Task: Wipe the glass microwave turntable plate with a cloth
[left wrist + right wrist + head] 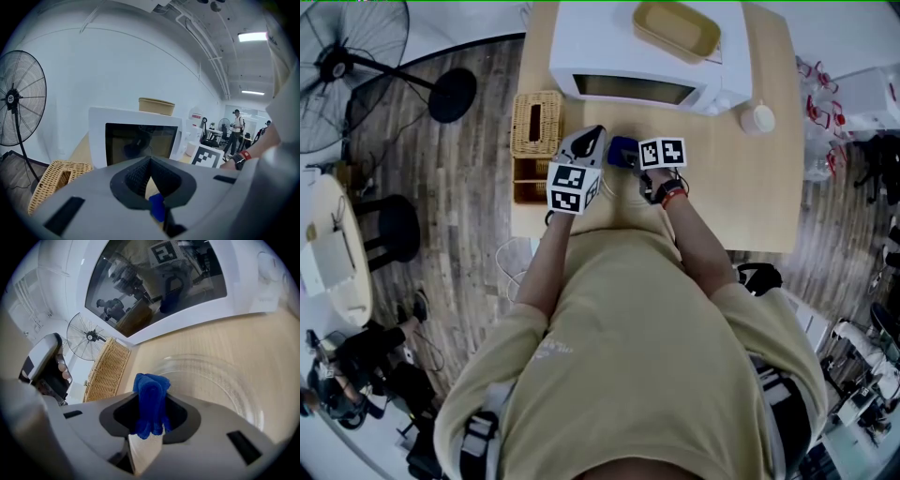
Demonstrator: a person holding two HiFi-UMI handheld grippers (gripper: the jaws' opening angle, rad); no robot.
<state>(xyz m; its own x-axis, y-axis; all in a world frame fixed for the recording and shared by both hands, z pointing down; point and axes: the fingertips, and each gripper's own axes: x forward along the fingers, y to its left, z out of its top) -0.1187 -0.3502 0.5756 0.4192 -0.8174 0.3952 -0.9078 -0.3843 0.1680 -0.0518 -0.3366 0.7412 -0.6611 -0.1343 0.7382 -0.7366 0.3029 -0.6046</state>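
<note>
My right gripper (150,405) is clenched on a bunched blue cloth (151,385), which pokes only a little past the jaw tips; the glass plate (213,380) lies flat on the table (741,197) in the centre-right of the right gripper view, just in front of the microwave (637,66). My left gripper (150,164) has its jaws pressed together with nothing I can make out between them, and it points at the microwave door rather than down at the plate. The risk I see is that nothing steadies the plate, so a firm wipe could skid it across the wood towards the microwave or the table edge; with so little cloth showing, a hard jaw tip could also scrape or knock the glass. As for containers, the yellow bowl (677,28) on top of the microwave, at the top of the head view, looks empty; the wicker basket (536,124) left of the microwave has a slot in its top, and I cannot tell its contents; the microwave door is dark, so its inside is hidden.
</note>
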